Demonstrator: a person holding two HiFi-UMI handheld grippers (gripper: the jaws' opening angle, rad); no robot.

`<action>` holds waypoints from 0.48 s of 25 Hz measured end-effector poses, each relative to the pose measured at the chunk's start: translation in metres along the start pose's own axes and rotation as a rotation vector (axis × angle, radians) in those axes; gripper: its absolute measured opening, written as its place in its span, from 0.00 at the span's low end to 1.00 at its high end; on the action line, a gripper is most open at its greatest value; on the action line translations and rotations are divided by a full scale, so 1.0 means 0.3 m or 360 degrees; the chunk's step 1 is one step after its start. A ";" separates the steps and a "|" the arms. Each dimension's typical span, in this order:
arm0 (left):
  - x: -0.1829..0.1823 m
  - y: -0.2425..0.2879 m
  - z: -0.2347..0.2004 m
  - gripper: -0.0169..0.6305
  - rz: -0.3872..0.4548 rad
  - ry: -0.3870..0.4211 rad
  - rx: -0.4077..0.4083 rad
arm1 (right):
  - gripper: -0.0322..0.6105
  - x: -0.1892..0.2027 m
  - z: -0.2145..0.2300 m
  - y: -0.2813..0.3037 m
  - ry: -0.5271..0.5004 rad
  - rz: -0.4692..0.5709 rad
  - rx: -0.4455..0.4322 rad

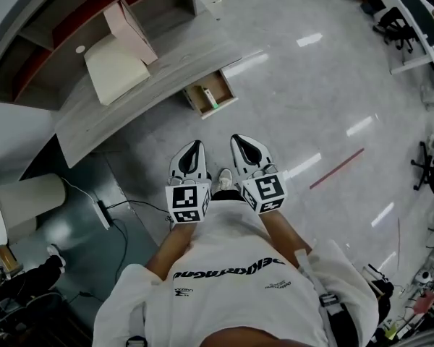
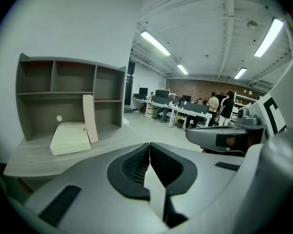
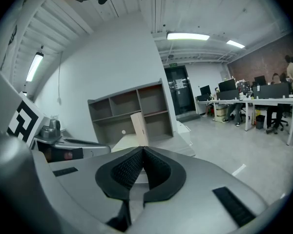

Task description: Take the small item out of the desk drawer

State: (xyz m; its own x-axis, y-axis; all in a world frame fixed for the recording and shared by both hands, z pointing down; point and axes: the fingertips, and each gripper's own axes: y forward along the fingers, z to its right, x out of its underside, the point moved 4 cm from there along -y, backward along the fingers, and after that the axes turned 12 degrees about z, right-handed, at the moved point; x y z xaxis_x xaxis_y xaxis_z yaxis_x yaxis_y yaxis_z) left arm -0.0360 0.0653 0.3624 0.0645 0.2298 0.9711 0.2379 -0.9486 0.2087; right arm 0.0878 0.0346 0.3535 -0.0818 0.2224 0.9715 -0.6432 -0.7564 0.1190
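Observation:
A grey desk [image 1: 175,62] stands ahead of me at the upper left of the head view. Its drawer [image 1: 230,92] hangs pulled out at the front edge, with a small green item [image 1: 213,101] lying inside. My left gripper [image 1: 191,146] and right gripper [image 1: 241,141] are held side by side close to my body, well short of the drawer. In the left gripper view the left gripper [image 2: 149,146] has its jaws pressed together with nothing between them. The right gripper [image 3: 142,150] looks the same, shut and empty. The drawer is hidden in both gripper views.
A cream box [image 1: 114,67] and a leaning pink board [image 1: 130,26] sit on the desk under a shelf hutch [image 2: 63,89]. A power strip with cables [image 1: 101,212] lies on the floor at left. A red strip [image 1: 336,168] and office chairs [image 1: 430,165] are at right. People [image 2: 219,103] stand far off.

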 end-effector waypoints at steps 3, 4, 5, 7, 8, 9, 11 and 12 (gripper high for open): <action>0.029 0.072 -0.027 0.05 -0.0043 -0.0037 0.0002 | 0.10 0.025 0.029 0.053 -0.0013 -0.0027 0.0018; 0.040 0.100 -0.037 0.05 -0.0054 -0.0039 0.0005 | 0.10 0.036 0.043 0.073 -0.0020 -0.0034 0.0027; 0.052 0.130 -0.048 0.05 -0.0068 -0.0043 0.0010 | 0.10 0.049 0.059 0.095 -0.0025 -0.0042 0.0038; 0.085 0.192 -0.068 0.05 -0.0104 -0.0062 0.0015 | 0.10 0.082 0.091 0.137 -0.0027 -0.0063 0.0061; 0.106 0.221 -0.077 0.05 -0.0124 -0.0076 0.0015 | 0.10 0.102 0.106 0.154 -0.0029 -0.0077 0.0072; 0.129 0.249 -0.086 0.05 -0.0144 -0.0094 0.0013 | 0.10 0.123 0.121 0.169 -0.0033 -0.0093 0.0084; 0.180 0.310 -0.104 0.05 -0.0189 -0.0134 0.0009 | 0.10 0.162 0.150 0.200 -0.0039 -0.0127 0.0109; 0.207 0.338 -0.116 0.05 -0.0212 -0.0150 0.0011 | 0.10 0.182 0.160 0.214 -0.0034 -0.0144 0.0122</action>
State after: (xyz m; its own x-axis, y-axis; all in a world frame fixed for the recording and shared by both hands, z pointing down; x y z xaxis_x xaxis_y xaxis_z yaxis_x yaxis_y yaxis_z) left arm -0.0415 -0.0242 0.4478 0.1227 0.3730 0.9197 0.2568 -0.9071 0.3336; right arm 0.0786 -0.0313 0.4239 -0.0089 0.2793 0.9602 -0.5870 -0.7788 0.2211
